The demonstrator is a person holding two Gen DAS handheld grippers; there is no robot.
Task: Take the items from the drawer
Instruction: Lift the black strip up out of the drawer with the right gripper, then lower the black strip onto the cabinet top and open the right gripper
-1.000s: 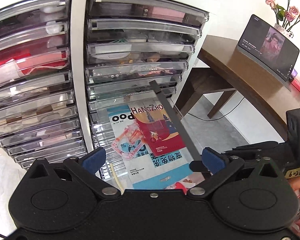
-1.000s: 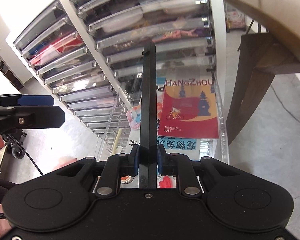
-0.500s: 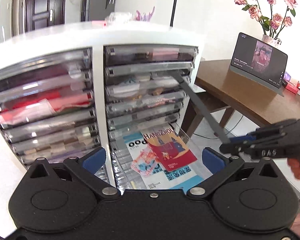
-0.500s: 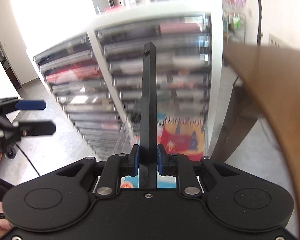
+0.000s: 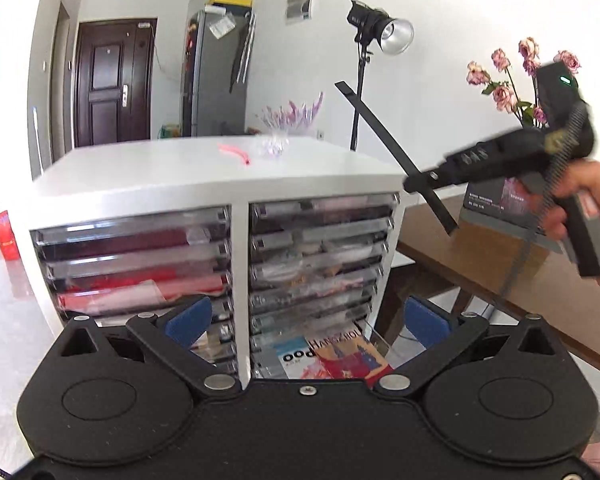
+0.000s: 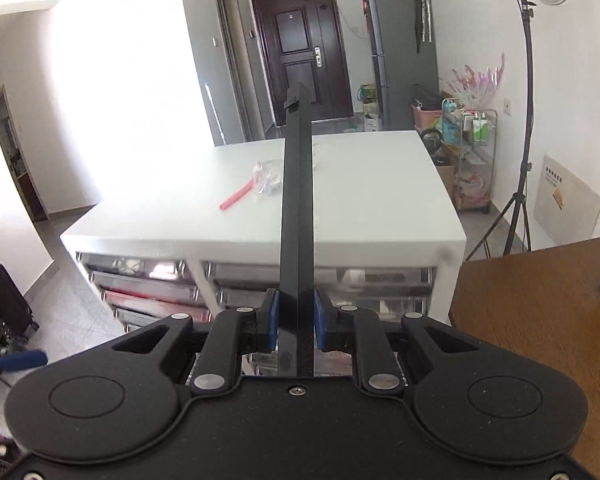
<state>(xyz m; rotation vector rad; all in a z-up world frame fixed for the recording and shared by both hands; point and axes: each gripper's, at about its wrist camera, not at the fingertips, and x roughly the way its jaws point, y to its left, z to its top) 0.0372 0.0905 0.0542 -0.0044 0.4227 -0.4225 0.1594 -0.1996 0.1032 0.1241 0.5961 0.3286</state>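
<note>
The right tool point(image 6: 296, 330) is clamped on a long black strip point(image 6: 297, 216), its blue pads pressed to both sides, and holds it in the air above the white cabinet point(image 6: 380, 208), pointing far toward the door. In the left view a hand point(image 5: 580, 200) carries that tool at the right, above the brown desk point(image 5: 500, 264). The left tool point(image 5: 306, 322) gapes wide with nothing in it. Below it the open drawer point(image 5: 376, 344) shows booklets point(image 5: 348, 356). A pink stick point(image 6: 238, 197) lies on the cabinet top.
</note>
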